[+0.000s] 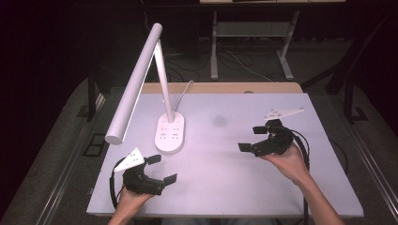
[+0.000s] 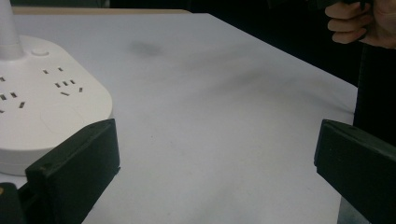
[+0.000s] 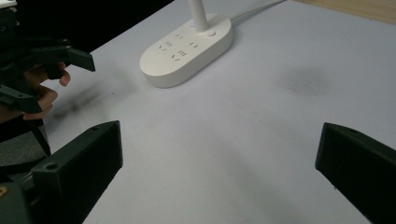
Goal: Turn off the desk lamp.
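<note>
- Nothing looks started; the left gripper and right gripper both hover above the table with jaws spread wide, holding nothing
- The desk lamp stands untouched at the table's far left; its socket base lies nearest the left gripper; reaching and handling it appear to remain
- No brand, label or writing is readable; just 2 rows of sockets on the base
</note>
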### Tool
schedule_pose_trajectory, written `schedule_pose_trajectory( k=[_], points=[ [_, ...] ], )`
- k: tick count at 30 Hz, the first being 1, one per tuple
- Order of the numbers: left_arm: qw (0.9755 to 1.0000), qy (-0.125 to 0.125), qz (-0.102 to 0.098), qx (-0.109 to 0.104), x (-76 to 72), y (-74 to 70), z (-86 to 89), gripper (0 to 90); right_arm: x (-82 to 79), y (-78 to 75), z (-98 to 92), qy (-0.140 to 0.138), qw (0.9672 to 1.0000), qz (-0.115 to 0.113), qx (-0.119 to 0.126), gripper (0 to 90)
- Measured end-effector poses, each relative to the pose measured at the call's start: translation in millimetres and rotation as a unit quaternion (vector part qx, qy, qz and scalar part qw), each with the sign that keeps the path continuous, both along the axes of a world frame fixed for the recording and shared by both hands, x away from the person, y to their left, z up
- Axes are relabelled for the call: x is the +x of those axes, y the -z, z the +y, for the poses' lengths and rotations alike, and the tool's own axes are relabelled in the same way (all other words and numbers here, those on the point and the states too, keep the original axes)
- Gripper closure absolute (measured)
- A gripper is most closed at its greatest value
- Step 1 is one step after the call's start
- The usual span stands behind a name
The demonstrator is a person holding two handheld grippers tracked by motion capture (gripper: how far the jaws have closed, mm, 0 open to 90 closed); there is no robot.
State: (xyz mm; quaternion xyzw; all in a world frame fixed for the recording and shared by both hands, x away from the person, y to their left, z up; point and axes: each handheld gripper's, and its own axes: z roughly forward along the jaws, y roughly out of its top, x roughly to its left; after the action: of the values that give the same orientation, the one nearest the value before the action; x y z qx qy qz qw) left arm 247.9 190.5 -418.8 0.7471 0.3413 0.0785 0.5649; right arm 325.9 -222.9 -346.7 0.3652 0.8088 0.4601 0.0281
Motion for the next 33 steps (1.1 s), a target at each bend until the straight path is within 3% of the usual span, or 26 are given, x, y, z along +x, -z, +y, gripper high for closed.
schedule_pose_trajectory(
  k=[12, 33],
  points=[
    [1.0, -0.002, 0.0, -0.003, 0.5, -0.4, 2.1, 0.0, 19.9, -7.5, 28.0, -0.02, 0.9998, 0.0, -0.005, 0.6],
    [1.0, -0.005, 0.0, -0.005, 0.4, -0.4, 2.8, 0.0, 55.1, -7.5, 69.8, -0.049, 0.9985, 0.01, -0.02, 0.7]
  ],
)
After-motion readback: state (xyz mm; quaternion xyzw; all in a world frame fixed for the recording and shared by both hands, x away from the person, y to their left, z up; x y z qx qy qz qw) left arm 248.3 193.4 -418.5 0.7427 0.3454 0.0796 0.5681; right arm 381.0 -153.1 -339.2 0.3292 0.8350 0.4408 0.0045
